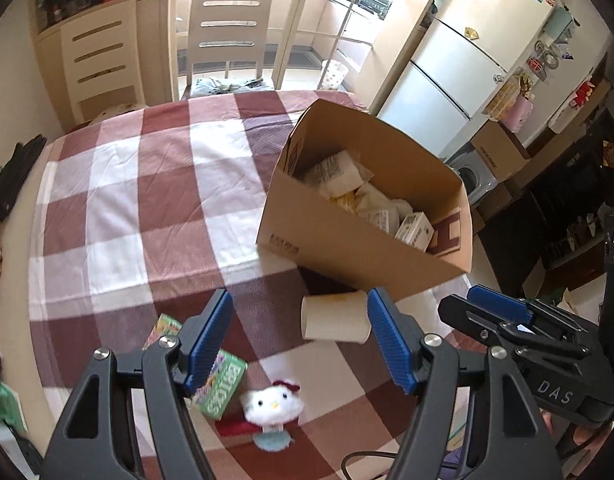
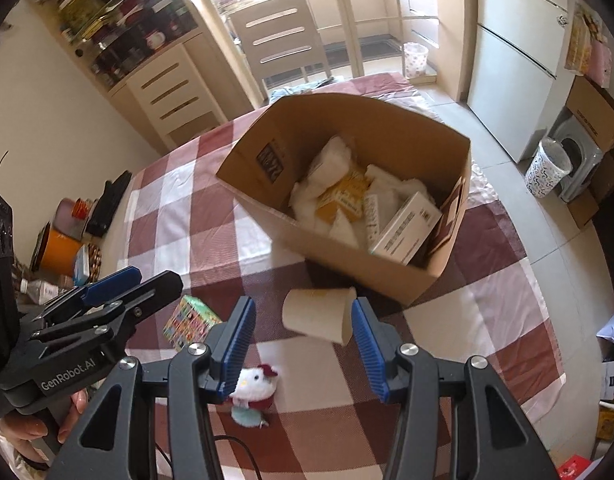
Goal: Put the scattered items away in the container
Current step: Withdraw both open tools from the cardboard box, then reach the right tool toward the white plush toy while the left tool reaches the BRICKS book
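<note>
An open cardboard box (image 1: 347, 248) (image 2: 347, 264) stands on the checked tablecloth and holds white packets and small cartons. A paper cup (image 1: 335, 316) (image 2: 317, 316) lies on its side just in front of the box. A white plush kitten (image 1: 272, 404) (image 2: 254, 384) and a green patterned carton (image 1: 223, 390) (image 2: 191, 320) lie nearer me. My left gripper (image 1: 303, 344) is open and empty above the cup and plush. My right gripper (image 2: 303, 346) is open and empty, hovering just short of the cup. Each gripper shows at the other view's edge.
Chairs (image 1: 227, 36) stand at the table's far side. Black gloves (image 1: 15, 176), jars and a bottle crowd the left edge. A fridge (image 1: 467, 56), a waste bin (image 2: 547, 168) and boxes stand on the floor to the right. A black cable (image 2: 243, 448) trails near me.
</note>
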